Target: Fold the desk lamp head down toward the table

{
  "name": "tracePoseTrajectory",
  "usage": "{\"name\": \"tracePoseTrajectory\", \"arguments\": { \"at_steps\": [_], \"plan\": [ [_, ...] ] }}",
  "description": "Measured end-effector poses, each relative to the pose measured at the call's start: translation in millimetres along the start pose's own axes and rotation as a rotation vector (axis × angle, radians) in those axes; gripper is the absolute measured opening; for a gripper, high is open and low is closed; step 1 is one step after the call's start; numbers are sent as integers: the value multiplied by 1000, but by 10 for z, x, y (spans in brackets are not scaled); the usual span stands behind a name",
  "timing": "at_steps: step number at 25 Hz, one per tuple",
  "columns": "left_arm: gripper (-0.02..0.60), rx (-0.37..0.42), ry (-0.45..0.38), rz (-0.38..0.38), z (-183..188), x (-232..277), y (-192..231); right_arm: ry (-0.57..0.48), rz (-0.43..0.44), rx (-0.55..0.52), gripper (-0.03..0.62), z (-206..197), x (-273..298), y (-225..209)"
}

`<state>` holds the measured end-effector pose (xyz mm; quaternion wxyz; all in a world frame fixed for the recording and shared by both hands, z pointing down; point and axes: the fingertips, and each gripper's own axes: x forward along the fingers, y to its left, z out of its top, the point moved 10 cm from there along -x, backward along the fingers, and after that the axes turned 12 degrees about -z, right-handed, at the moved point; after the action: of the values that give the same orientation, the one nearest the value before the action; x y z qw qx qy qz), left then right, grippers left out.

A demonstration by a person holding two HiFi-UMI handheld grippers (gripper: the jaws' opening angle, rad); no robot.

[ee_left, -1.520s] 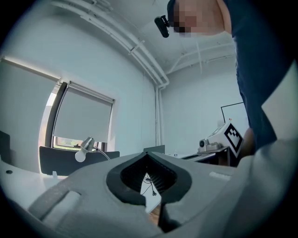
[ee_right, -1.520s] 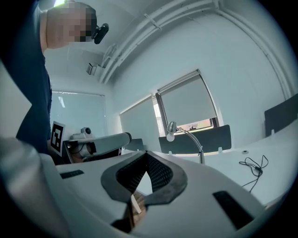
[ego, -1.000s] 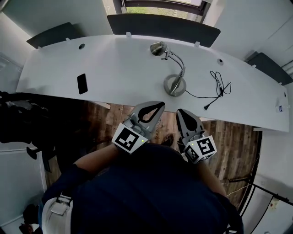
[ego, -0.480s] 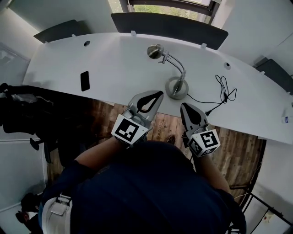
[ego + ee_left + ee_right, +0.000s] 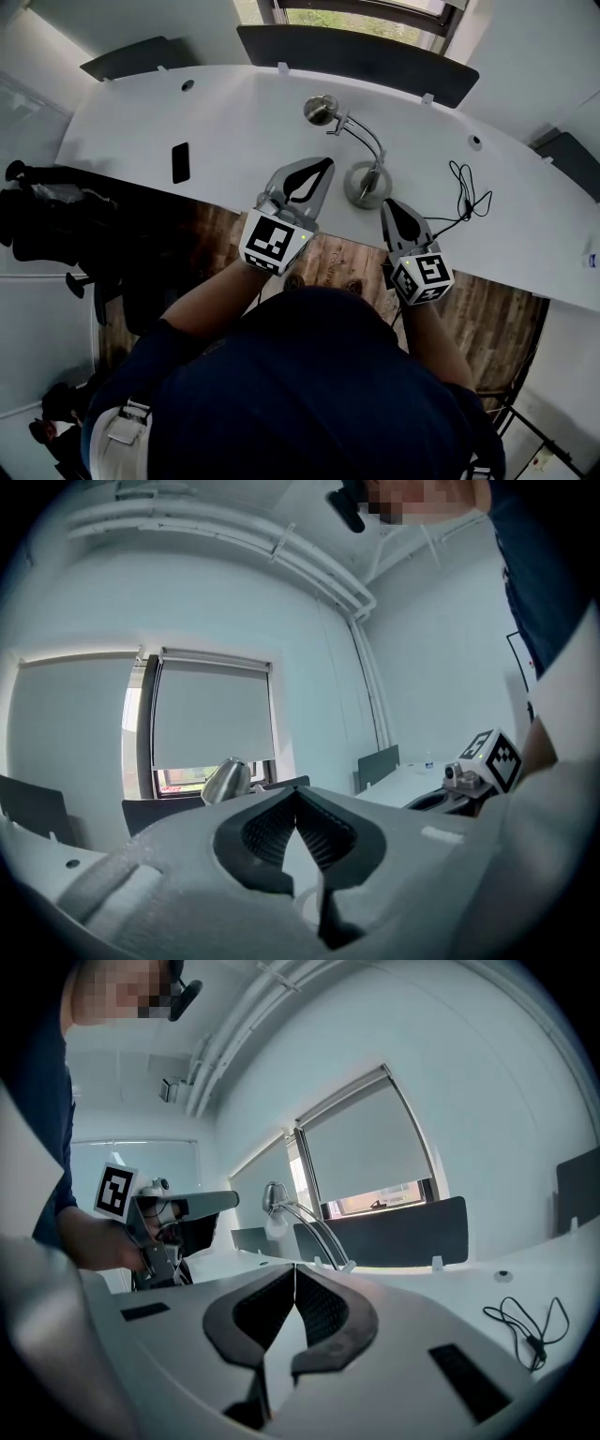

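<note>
The person's dark sleeves (image 5: 202, 314) reach out over the wooden floor (image 5: 333, 262) toward the near edge of the white tabletop (image 5: 234, 122). The left gripper (image 5: 326, 165) is held over that edge with its jaws closed tip to tip and nothing between them, its tip just left of the lamp's base. The right gripper (image 5: 388, 203) sits at the same edge just right of the base, also closed and empty. The desk lamp (image 5: 363, 185) stands on its round base close to the near edge, about midway along it. Its curved neck rises toward the far edge and carries the lamp head (image 5: 320, 109) raised above the tabletop. A black cable (image 5: 465, 195) lies loosely coiled to the right of the base. A small flat black object (image 5: 180, 162) lies toward the left end. A dark panel (image 5: 356, 56) lines the far edge, below a window (image 5: 375, 14).
</note>
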<state>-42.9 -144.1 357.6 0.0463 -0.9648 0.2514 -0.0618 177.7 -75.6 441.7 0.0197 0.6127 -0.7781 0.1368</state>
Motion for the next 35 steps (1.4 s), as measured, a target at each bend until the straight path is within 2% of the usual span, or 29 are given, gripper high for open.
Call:
{"name": "tracePoseTrajectory", "arguments": {
  "at_steps": [9,12,15,19,26,30,35],
  "plan": [
    [8,100,77,52,-35,249,124,30,-15,-21,12,-139,253,-173],
    [36,138,110,63,-38,315,150,45,-25,-26,18,-195,326,-246],
    [54,157,131,74,-24,371,154,65,-35,-34,50,-261,393,-306],
    [72,252,184,82,-40,445,173,89,-44,-60,93,-360,508,-362],
    [81,415,263,105,-74,569,180,109,-47,-133,130,-414,772,-450],
    [83,483,294,109,-85,623,176,127,-40,-190,140,-473,958,-470],
    [83,543,319,111,-91,658,189,135,-42,-208,146,-513,1131,-482]
  ]
}}
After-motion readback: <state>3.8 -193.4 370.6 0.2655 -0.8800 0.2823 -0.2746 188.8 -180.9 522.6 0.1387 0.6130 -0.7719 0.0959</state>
